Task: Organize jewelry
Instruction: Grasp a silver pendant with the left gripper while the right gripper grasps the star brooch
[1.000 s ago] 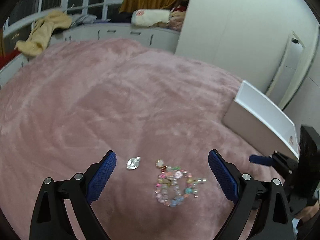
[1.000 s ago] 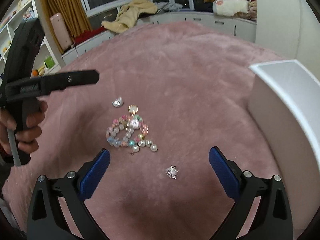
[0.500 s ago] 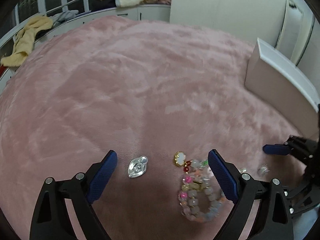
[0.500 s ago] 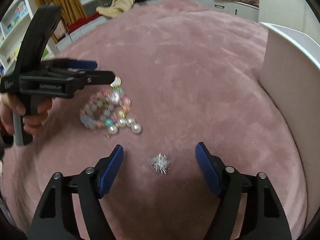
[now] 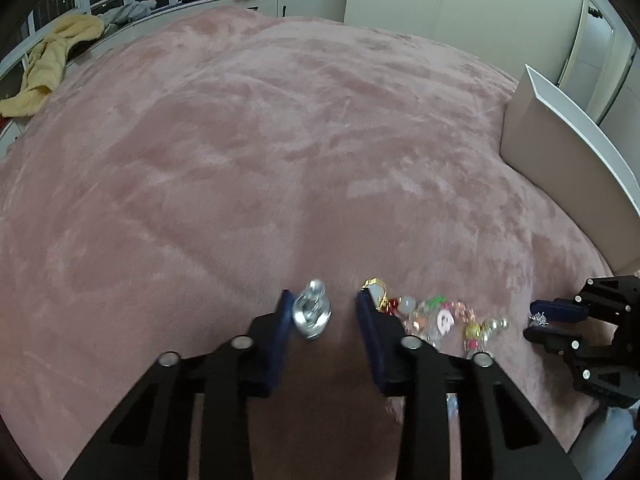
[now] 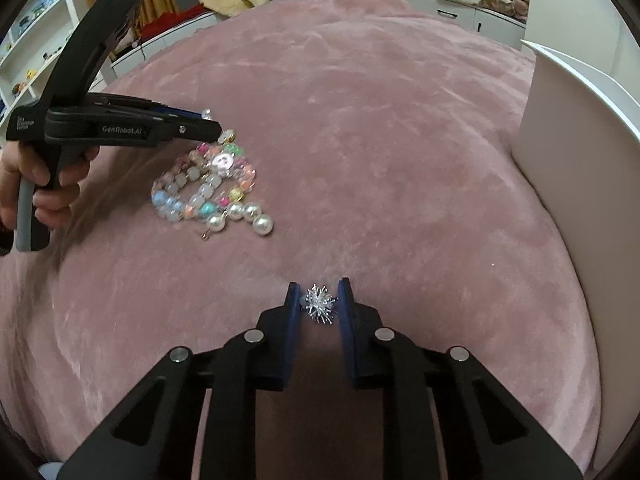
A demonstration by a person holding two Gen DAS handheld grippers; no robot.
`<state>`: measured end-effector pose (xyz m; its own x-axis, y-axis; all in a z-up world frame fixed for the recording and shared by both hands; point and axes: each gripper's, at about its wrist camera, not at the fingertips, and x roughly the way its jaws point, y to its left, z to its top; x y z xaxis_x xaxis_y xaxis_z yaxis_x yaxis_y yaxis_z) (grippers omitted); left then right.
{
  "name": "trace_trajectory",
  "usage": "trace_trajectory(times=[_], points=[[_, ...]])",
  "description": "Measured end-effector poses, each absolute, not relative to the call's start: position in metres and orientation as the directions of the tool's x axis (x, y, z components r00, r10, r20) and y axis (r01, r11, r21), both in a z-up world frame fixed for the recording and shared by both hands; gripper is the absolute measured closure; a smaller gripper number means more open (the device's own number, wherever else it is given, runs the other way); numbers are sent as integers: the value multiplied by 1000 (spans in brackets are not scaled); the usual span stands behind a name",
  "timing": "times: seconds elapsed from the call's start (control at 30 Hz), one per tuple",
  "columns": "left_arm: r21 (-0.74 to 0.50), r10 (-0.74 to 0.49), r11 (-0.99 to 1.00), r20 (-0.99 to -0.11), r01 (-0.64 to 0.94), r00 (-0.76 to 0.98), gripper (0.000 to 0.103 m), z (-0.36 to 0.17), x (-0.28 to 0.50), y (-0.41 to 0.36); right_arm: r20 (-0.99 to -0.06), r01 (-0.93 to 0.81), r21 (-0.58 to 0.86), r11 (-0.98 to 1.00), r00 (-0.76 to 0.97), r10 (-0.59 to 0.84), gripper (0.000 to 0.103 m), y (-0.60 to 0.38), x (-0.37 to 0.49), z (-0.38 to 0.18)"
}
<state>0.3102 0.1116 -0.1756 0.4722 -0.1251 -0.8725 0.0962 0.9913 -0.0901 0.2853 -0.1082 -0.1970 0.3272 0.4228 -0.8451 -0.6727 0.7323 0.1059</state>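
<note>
Both hand-held grippers closing on small silver pieces on the pink bed.

Our left hand-held gripper is half closed around a silver pendant, its left pad touching, the right pad still apart; our right hand-held gripper is narrowed around a spiky silver brooch, though we cannot tell if it grips yet. Both pieces look light, stiff and slippery, and the brooch's spikes fragile, so we would pinch across their middles gently. Between them lies a loose beaded bracelet, limp and likely to trail. A white box stands at the bed's right edge; its contents are hidden.
</note>
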Motion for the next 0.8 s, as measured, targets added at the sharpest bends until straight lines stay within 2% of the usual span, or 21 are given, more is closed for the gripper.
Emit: trace_trajectory(times=[0.1,0.8], points=[[-88,-119,992,-876,88,467,77,-176,303,114,-842,-668,111,736,331,427,83,-111,285,-196],[-80,-112,993,-853,85,510,79,-137,273,107,-780,-604,180,776,393,487,83,-159,273,-151]])
